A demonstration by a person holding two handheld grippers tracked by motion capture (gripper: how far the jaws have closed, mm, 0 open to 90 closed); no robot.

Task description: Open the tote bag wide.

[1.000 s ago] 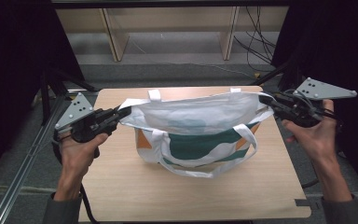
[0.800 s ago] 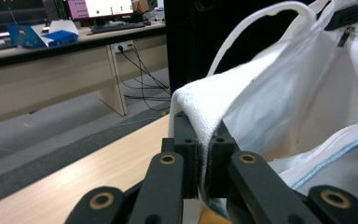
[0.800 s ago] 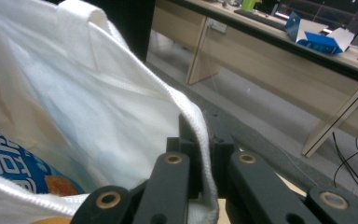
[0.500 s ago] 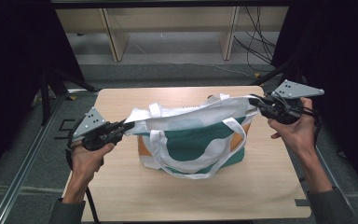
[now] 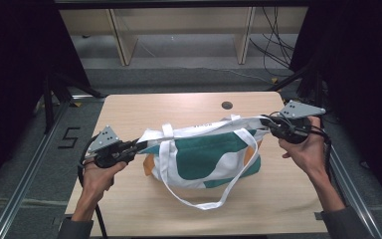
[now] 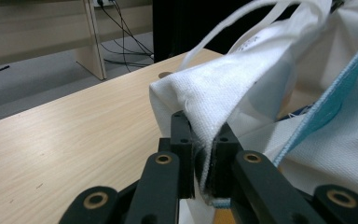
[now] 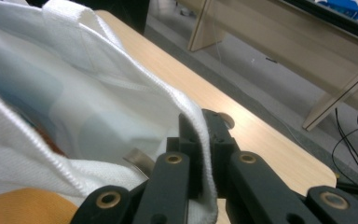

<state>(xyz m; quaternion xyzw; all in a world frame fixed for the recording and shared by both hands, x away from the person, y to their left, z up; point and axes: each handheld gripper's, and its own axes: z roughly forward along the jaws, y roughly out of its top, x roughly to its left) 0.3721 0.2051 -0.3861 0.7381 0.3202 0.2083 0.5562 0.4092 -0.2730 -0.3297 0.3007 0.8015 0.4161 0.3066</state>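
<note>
While hanging stretched above the wooden table (image 5: 129, 209), a white tote bag (image 5: 204, 154) with green and orange patches is trailing one loop handle (image 5: 214, 196); left gripper (image 5: 138, 146) and right gripper (image 5: 264, 121) are each pinching its rim corners, hiding the bag's interior.

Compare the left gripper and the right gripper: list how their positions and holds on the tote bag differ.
The left gripper sits nearer the person, the right gripper farther back. The left clamps the tote bag at its left top corner, the right at its right top corner. Both are shut on white fabric, stretching the top edge between them.
</note>
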